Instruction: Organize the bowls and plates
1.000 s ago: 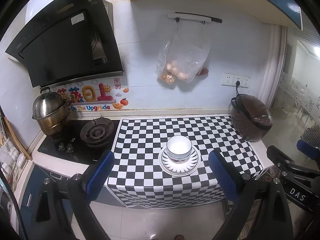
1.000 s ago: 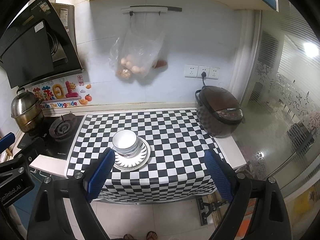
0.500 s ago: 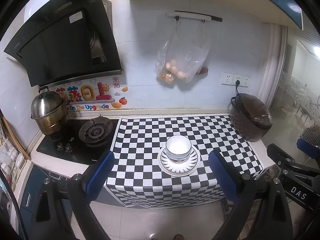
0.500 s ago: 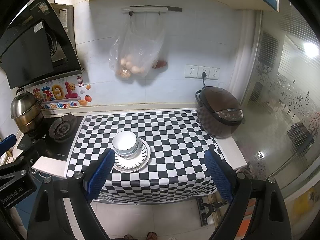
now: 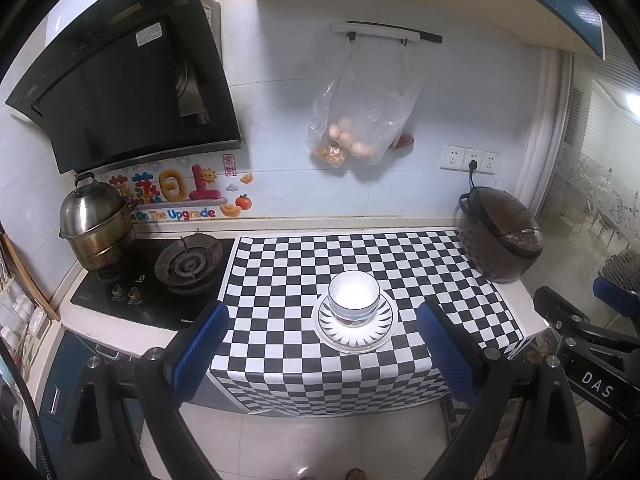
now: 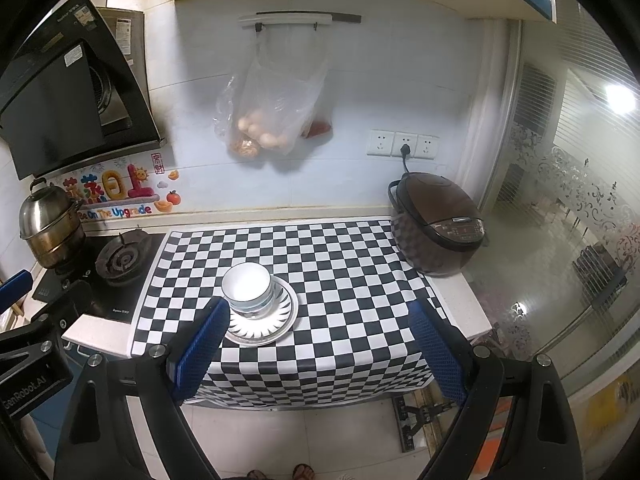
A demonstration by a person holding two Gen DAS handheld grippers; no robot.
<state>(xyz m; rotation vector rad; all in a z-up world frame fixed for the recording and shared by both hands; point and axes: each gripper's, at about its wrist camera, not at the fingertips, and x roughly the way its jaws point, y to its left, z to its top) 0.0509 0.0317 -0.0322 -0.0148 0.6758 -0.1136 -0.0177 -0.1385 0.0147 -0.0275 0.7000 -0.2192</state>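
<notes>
A white bowl (image 5: 354, 294) sits stacked in other bowls on a striped plate (image 5: 356, 330), which rests on the checkered cloth (image 5: 304, 264) covering the tabletop (image 5: 528, 296). Taking the plate as the landmark: the rice cooker (image 5: 500, 234) stands well to its right near the wall, the gas burner (image 5: 188, 262) and the steel pot (image 5: 96, 224) lie to its left, and a plastic bag (image 5: 362, 120) hangs on the wall behind it. The left tongs (image 5: 322, 346) hover in front of the plate, spread wide and empty. The right tongs (image 6: 320, 342) are likewise spread wide and empty, with their left finger (image 6: 202, 340) just in front of the plate.
</notes>
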